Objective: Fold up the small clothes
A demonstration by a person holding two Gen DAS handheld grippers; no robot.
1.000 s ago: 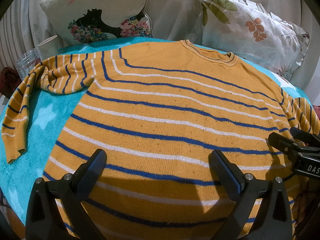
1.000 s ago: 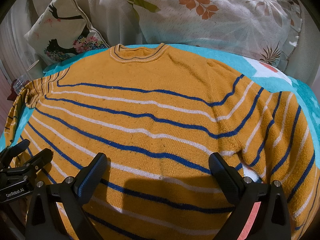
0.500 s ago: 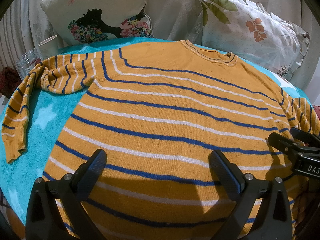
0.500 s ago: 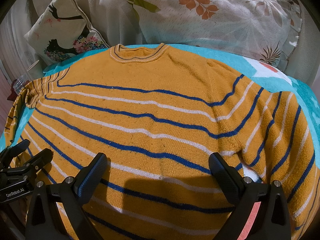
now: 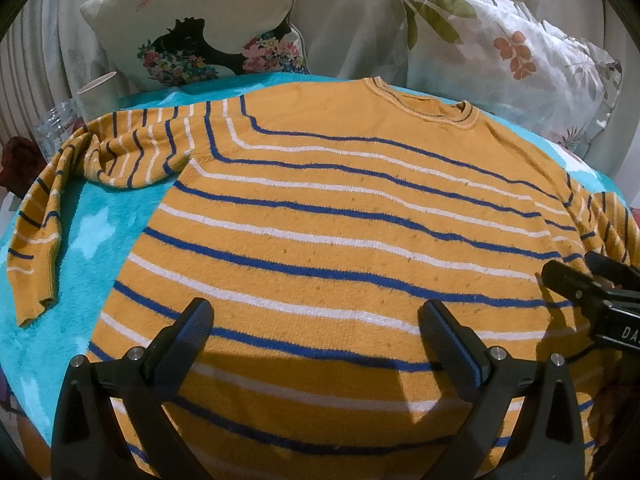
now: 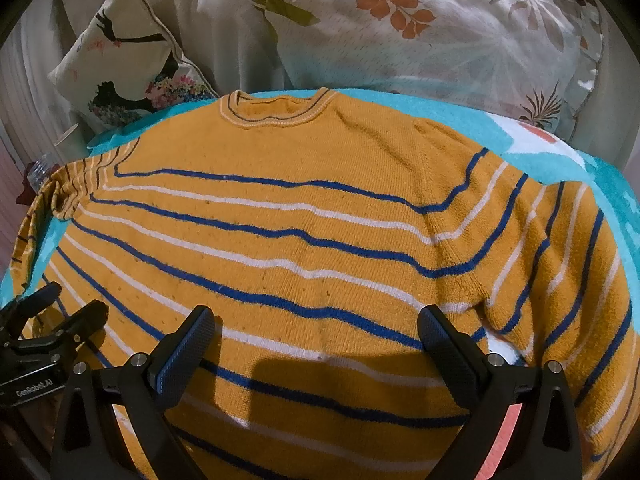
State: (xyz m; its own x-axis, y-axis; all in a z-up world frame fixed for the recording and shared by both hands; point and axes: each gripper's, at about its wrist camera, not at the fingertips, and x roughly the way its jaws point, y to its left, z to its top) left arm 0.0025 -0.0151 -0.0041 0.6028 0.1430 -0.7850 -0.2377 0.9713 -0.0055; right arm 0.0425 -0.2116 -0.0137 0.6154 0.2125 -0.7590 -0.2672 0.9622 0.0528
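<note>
Left wrist view: a mustard sweater (image 5: 340, 232) with blue and white stripes lies flat, front up, on a turquoise blanket (image 5: 80, 240), collar at 12 o'clock toward two floral pillows. The left gripper (image 5: 316, 336) hovers over the hem with jaws spread wide, holding nothing. One sleeve (image 5: 80, 184) trails crumpled toward 9 o'clock, its cuff hanging down toward 7. The right gripper (image 5: 592, 284) enters at 3 o'clock, also empty.

Right wrist view: the right gripper (image 6: 316, 336) hangs wide open above the lower body of the sweater (image 6: 320, 220), grasping nothing. The other sleeve (image 6: 568, 280) lies bent alongside the body at 3 o'clock. The left gripper (image 6: 52, 312) shows at 8 o'clock.

Folding appears not yet begun; the garment is merely laid out. The next move likely calls for pinching a sleeve or side edge and carrying it across the body
</note>
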